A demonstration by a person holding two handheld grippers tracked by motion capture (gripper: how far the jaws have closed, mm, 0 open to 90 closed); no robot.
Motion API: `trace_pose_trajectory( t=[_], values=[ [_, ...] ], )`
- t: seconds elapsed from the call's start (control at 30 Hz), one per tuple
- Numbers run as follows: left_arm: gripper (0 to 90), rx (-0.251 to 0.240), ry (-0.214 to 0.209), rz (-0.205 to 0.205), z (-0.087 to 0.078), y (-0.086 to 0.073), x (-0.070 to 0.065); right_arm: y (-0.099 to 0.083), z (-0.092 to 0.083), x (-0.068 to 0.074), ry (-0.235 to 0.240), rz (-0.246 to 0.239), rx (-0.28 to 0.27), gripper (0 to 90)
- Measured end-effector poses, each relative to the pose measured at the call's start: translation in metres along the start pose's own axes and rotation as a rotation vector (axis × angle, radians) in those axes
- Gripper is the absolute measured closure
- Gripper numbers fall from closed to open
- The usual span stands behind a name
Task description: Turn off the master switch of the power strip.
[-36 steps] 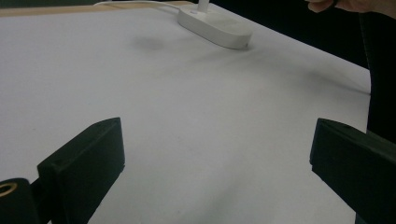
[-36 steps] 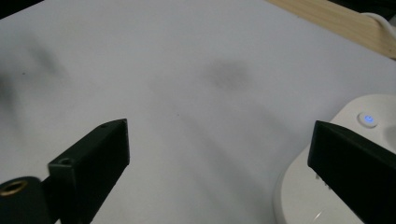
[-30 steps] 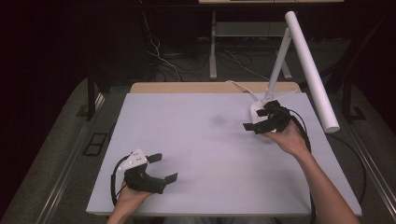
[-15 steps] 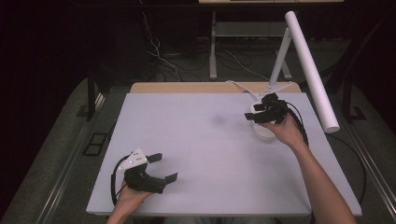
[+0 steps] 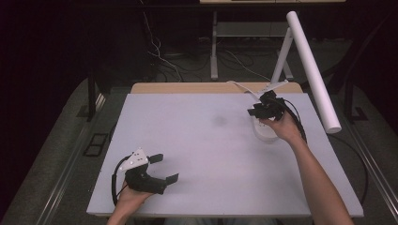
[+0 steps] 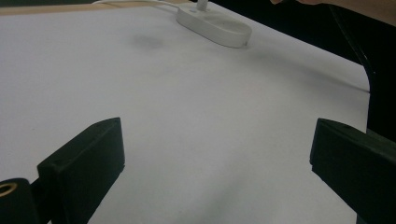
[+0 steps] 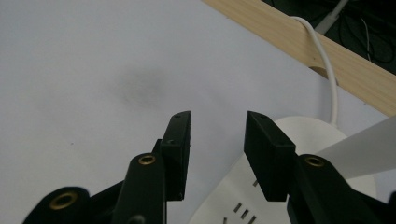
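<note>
A white desk lamp stands at the table's far right, its oval base [image 5: 264, 132] flat on the table and its long tube head [image 5: 312, 70] slanting overhead. My right gripper [image 5: 253, 111] hovers over the far end of that base. Its jaws have just been closing and now stand narrow, with nothing between them. In the right gripper view the gripper [image 7: 217, 116] points at bare table, with the lamp base [image 7: 303, 140] just below and to the right. My left gripper [image 5: 165, 168] rests near the front left, jaws wide open and empty [image 6: 217, 126].
The lamp's white cable [image 7: 328, 70] runs over the wooden back edge [image 7: 280, 39] of the table. A faint dark smudge [image 5: 219, 120] marks the white tabletop [image 5: 197, 140]. Dark floor, cables and a table leg lie beyond.
My right gripper has shifted toward the back of the table over the lamp base, and its jaws have narrowed. The left gripper has stayed still.
</note>
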State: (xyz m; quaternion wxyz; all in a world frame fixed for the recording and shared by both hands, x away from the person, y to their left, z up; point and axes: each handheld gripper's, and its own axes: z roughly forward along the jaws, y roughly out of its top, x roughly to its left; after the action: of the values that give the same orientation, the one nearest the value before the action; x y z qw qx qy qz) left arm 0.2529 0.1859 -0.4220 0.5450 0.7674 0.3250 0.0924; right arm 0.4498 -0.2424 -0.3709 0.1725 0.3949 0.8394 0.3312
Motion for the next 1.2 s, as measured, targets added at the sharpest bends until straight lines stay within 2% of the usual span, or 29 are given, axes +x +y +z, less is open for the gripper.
trace_pose_trajectory(
  t=[0.27,0.57,0.63,0.8,1.03,1.2],
  values=[
    [2.0,-0.001,0.002,-0.002,-0.001,0.000,0.000,0.000,0.009,-0.011,-0.031,0.018,0.004,67.5],
    [2.0,-0.004,0.004,-0.002,-0.001,0.000,0.002,0.006,0.012,-0.016,-0.059,0.003,-0.014,84.2],
    [2.0,-0.004,0.004,-0.001,-0.002,0.000,0.002,0.008,0.016,-0.018,-0.073,0.005,0.002,88.9],
    [2.0,-0.003,0.006,-0.001,-0.002,0.000,0.003,0.010,0.021,-0.023,-0.105,0.009,0.007,89.1],
    [2.0,0.001,0.012,0.002,-0.002,0.000,0.005,0.009,0.031,-0.031,-0.123,0.023,0.026,89.1],
    [2.0,-0.006,0.015,-0.004,-0.003,0.000,0.006,0.007,0.039,-0.036,-0.130,0.014,0.034,89.3]
  ],
)
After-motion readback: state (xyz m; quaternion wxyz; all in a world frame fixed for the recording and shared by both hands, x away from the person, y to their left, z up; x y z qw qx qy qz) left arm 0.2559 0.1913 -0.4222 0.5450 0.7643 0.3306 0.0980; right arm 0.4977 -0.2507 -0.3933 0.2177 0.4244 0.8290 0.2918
